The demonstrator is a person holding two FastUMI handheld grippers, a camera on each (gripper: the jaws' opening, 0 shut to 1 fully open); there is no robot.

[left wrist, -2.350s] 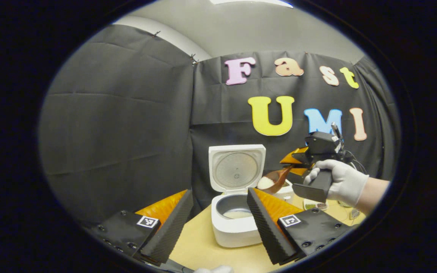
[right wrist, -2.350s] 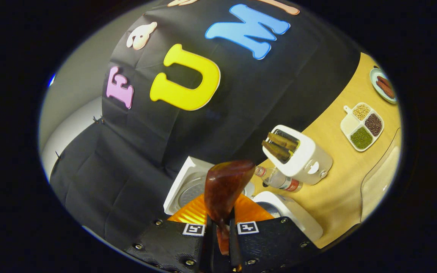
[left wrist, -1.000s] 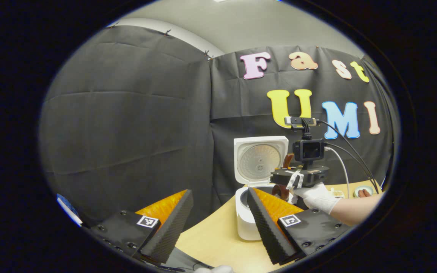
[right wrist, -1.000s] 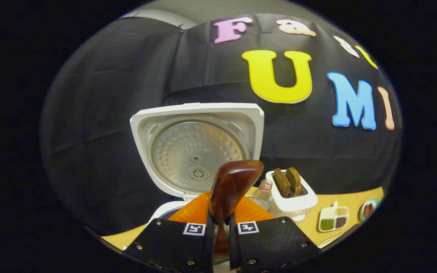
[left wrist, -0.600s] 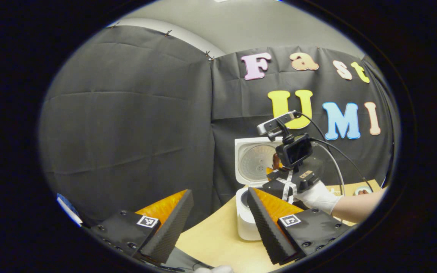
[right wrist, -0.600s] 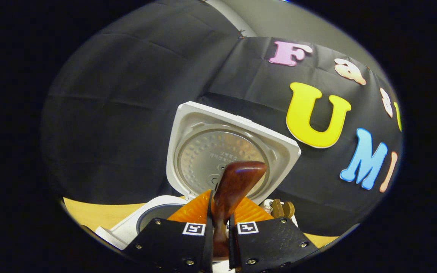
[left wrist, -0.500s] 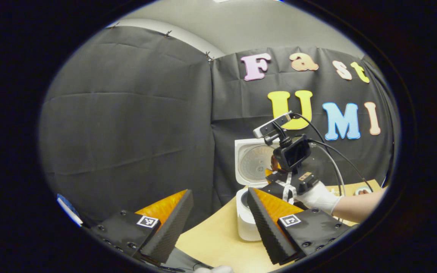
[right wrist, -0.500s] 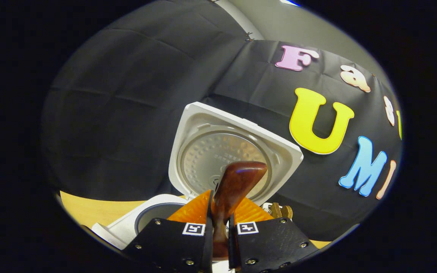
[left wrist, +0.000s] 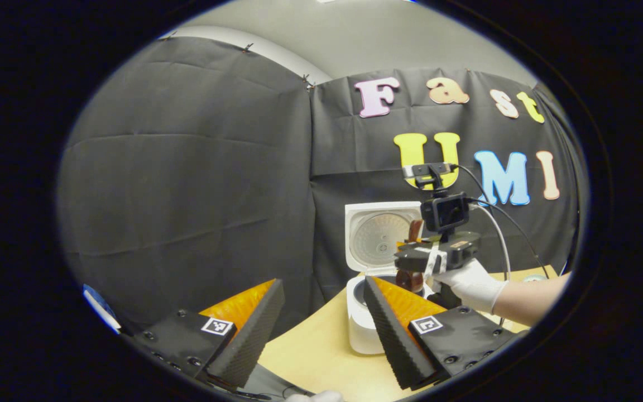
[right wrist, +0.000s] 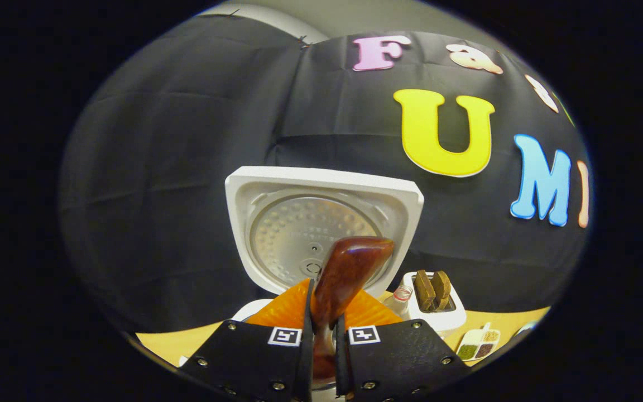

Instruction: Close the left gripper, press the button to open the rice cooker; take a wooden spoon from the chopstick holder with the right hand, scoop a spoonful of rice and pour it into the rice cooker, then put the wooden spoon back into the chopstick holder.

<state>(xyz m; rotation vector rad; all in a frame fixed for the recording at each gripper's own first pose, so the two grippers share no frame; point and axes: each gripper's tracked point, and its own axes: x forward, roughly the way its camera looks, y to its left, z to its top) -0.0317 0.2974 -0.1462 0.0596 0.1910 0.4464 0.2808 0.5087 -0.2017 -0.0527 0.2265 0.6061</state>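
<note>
The white rice cooker (left wrist: pixel 361 329) stands on the wooden table with its lid (left wrist: pixel 378 234) up. My left gripper (left wrist: pixel 321 282) is open and empty, held back from the cooker's near left side. My right gripper (left wrist: pixel 417 258), in a gloved hand (left wrist: pixel 469 286), hovers over the cooker's pot. In the right gripper view my right gripper (right wrist: pixel 322 318) is shut on the handle of the dark wooden spoon (right wrist: pixel 349 271). The spoon's bowl points up in front of the open lid (right wrist: pixel 321 223). I see no rice on the spoon's visible side. The pot's inside is hidden.
Right of the cooker stand a white holder (right wrist: pixel 434 304) with two brown pieces sticking out, a small clear bottle (right wrist: pixel 402 294) and a divided tray of grains (right wrist: pixel 478 343). The black cloth wall runs close behind the cooker. Cables (left wrist: pixel 503 223) trail from the right gripper.
The right gripper carried a spoonful of rice to the cooker, tilted over the pot, and has now rolled back level. The left gripper stays open and still.
</note>
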